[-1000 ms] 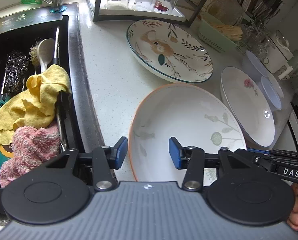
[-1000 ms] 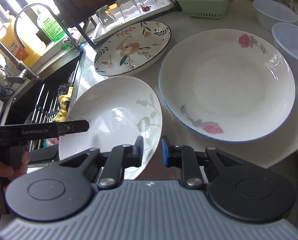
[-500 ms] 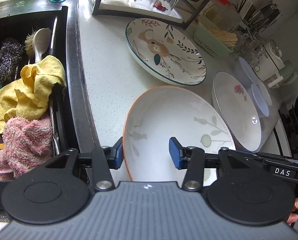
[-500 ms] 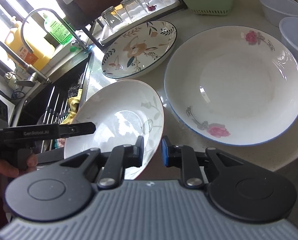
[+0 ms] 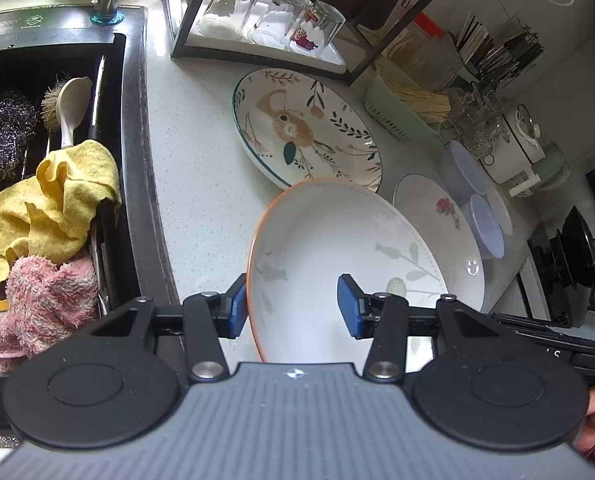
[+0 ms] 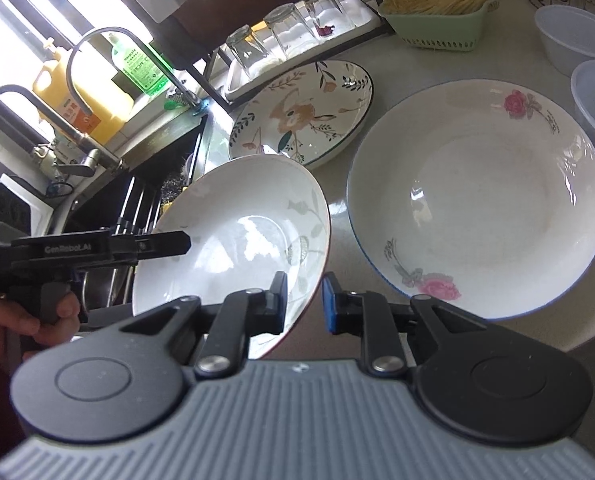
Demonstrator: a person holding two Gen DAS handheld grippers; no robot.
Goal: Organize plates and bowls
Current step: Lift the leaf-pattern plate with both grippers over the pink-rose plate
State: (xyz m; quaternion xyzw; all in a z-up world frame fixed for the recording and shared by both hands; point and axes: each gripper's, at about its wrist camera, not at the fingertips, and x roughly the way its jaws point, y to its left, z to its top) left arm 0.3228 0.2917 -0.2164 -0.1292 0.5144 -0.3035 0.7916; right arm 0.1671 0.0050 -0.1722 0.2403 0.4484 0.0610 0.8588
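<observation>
Right tongs clamped on the near rim of the orange-rimmed plate, one pad inside the dish, one under it. Plate sits tilted, lower centre-left of the right wrist frame, its far edge raised in front of the fox-pattern plate.

Left tongs stand apart, straddling the left rim of the same orange-rimmed plate: left pad outside the rim, right pad well inside over the dish. Cannot tell whether the left pad touches the rim; no squeeze visible. In the left wrist frame the plate fills lower centre, overlapping the fox-pattern plate above it and the rose plate to its right.

Rose plate lies flat on the white speckled bench, right of centre in the right wrist frame, just beside the held plate. Two translucent plastic bowls at the right edge. Green basket of chopsticks upper right. Three upturned glasses on a white tray in a black rack, top centre. Black sink on the left, holding a yellow cloth, pink cloth, steel scourer and brush. Faucet and yellow detergent bottle upper left. Person's hand grips the left tool handle, lower left.
</observation>
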